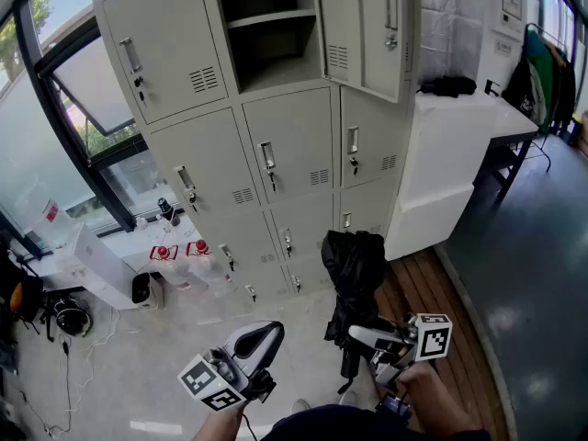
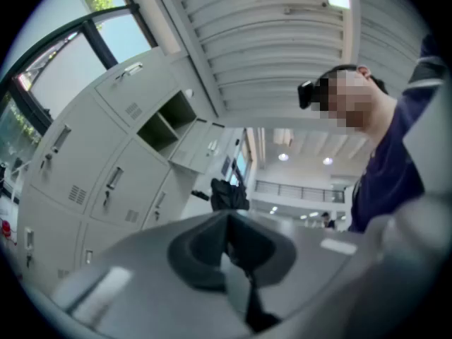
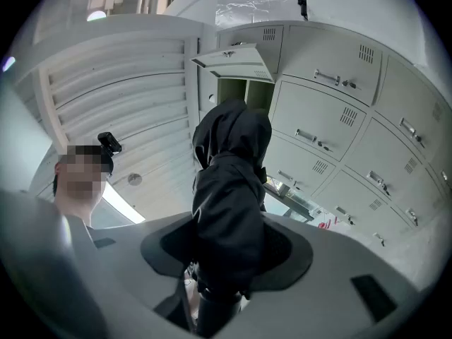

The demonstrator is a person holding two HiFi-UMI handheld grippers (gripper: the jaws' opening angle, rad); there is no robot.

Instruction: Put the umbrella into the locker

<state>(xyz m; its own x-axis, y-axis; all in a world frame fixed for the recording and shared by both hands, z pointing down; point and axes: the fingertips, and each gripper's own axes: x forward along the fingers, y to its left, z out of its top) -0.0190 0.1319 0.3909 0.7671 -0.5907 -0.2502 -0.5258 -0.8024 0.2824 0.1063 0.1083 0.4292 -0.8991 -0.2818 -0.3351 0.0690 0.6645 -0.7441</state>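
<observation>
Big bank of grey lockers (image 1: 276,154) fills the upper centre of the head view, leaning in the wide lens. One top compartment, the open locker (image 1: 266,26), stands with its door (image 1: 367,26) swung out to the right and a bare shelf inside. A tall window (image 1: 55,108) runs down the left edge. A white counter (image 1: 459,145) sits right of the lockers with a black bag (image 1: 450,85) on top, and jackets (image 1: 542,72) hang at the far upper right. The pale floor (image 1: 165,366) covers the lower left, with a wooden strip (image 1: 432,310) at lower right. Small clutter lies by the window: a white box (image 1: 101,265) and red-capped bottles (image 1: 179,251).

Both grippers sit at the bottom of the frame, tipped slightly up toward the lockers. The right gripper (image 1: 367,335), lower centre-right, is clamped on the black umbrella (image 1: 354,274), which is folded, upright between its jaws, in front of the lower lockers and well below the open compartment. The left gripper (image 1: 253,343), lower centre-left, has its jaws pressed together with nothing in them.
</observation>
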